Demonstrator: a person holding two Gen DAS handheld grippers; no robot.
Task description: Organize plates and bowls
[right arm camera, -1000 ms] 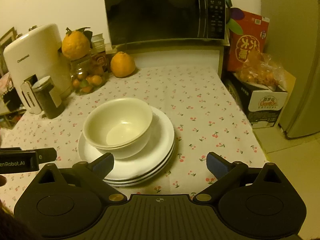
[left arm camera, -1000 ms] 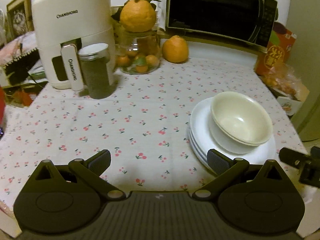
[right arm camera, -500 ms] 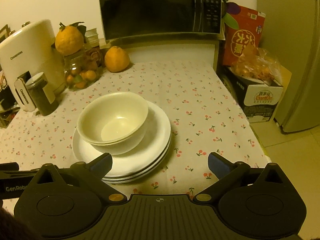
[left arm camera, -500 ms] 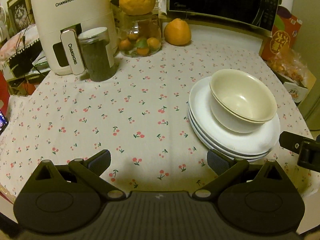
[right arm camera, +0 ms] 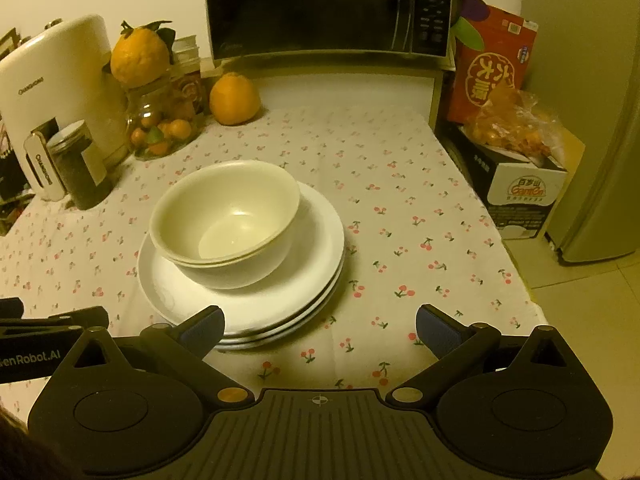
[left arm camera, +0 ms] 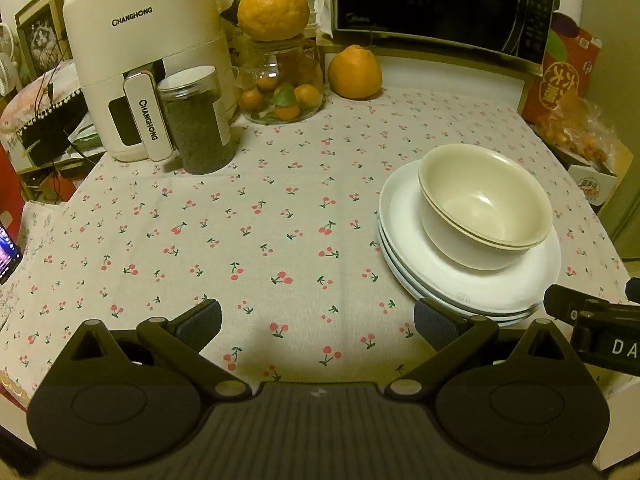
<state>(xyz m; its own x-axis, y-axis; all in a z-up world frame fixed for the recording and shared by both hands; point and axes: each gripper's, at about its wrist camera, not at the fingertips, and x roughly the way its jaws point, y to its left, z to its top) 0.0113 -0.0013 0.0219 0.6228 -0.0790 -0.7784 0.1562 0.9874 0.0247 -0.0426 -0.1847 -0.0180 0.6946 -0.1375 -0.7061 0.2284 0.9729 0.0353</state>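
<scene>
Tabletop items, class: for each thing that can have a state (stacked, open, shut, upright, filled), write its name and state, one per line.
Two cream nested bowls: upright, empty, on the plates.
White round plates: stacked flat on the cloth.
Black microwave: door shut.
Dark-filled clear jar: upright, lid on.
Glass jar of small oranges: upright, large orange on top.
Left tongs: open, holding nothing.
Right tongs: open, holding nothing.

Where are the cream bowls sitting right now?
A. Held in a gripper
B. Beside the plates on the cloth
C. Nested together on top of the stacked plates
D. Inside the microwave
C: the nested bowls rest on the stacked plates, and both the left gripper and right gripper are open and empty.
</scene>
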